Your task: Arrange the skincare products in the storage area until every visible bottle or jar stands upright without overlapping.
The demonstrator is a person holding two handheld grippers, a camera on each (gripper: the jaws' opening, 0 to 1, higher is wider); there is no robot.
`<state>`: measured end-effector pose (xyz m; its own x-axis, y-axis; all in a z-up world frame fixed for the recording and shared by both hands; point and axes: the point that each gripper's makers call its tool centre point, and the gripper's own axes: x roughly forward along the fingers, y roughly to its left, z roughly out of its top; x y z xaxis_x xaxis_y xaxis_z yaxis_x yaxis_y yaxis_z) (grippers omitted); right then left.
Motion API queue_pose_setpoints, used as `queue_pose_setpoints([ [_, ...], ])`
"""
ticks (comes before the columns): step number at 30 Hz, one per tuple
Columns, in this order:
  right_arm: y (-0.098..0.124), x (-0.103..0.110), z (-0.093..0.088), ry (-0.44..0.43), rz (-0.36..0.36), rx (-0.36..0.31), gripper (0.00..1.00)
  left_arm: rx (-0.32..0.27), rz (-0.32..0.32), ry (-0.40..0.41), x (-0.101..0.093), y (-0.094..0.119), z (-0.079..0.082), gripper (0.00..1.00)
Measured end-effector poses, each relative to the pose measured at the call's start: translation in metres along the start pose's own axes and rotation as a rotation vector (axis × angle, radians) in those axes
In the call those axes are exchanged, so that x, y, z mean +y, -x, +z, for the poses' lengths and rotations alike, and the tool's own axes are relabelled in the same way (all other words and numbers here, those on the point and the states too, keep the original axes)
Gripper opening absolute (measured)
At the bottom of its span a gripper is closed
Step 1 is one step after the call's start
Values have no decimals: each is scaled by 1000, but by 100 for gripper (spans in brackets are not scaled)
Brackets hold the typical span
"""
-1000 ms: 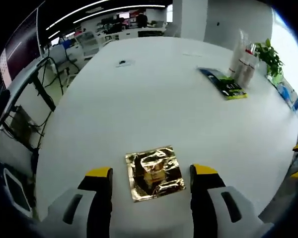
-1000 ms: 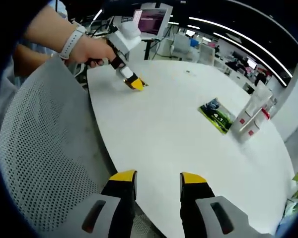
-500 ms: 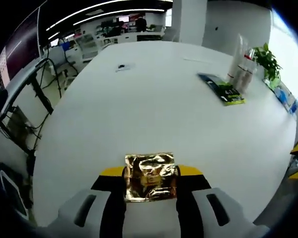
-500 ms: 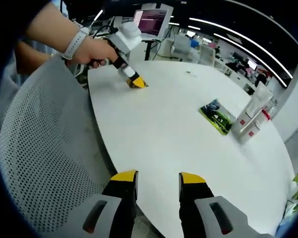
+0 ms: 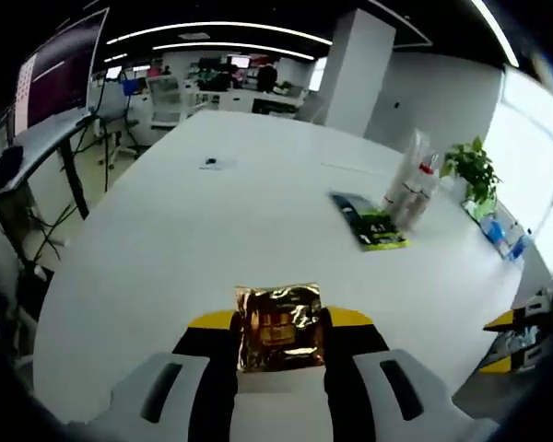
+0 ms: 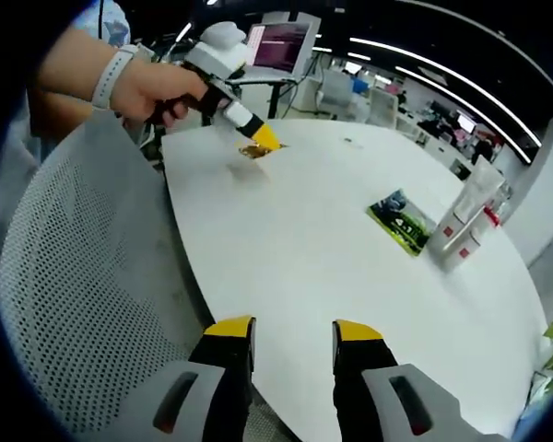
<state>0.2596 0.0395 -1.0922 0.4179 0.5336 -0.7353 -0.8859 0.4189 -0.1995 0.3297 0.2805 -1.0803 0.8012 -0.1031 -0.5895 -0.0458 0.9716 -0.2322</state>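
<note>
We see the left gripper [image 5: 278, 319] clamped on a gold foil sachet [image 5: 279, 326], lifted just above the white worktop [image 5: 212, 230]. Our right gripper [image 6: 291, 329] hangs with jaws apart, gripping nothing, over the worktop's near edge.

Bright, even light from ceiling strips [image 5: 212, 28] at the top; window glare whitens the left gripper view's right edge. Edges bow and soften.
</note>
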Motion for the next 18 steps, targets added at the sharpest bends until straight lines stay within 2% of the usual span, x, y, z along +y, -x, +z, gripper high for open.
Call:
queue_pose_setpoints([
  [5,2,-7,0,-21,-30,-7,31,-24,-69,-18,-35,18,-3,32],
  [7,2,-8,0,-14,-35,-2,31,-27,-102,-87,-50,24,-6,32],
  [11,4,-7,3,-13,-31,-22,31,-36,-133,-151,-70,34,-14,32],
  [12,5,-8,4,-13,-33,-26,31,-32,-153,-205,-76,37,-18,32],
  [14,5,-8,4,-18,-33,-30,31,-27,-152,-276,-80,43,-22,32],
  [17,6,-9,5,-37,-31,-39,31,-22,-170,-294,-89,50,-26,32],
  [18,7,-9,7,-48,-25,-44,32,-30,-177,-334,-94,54,-24,32],
])
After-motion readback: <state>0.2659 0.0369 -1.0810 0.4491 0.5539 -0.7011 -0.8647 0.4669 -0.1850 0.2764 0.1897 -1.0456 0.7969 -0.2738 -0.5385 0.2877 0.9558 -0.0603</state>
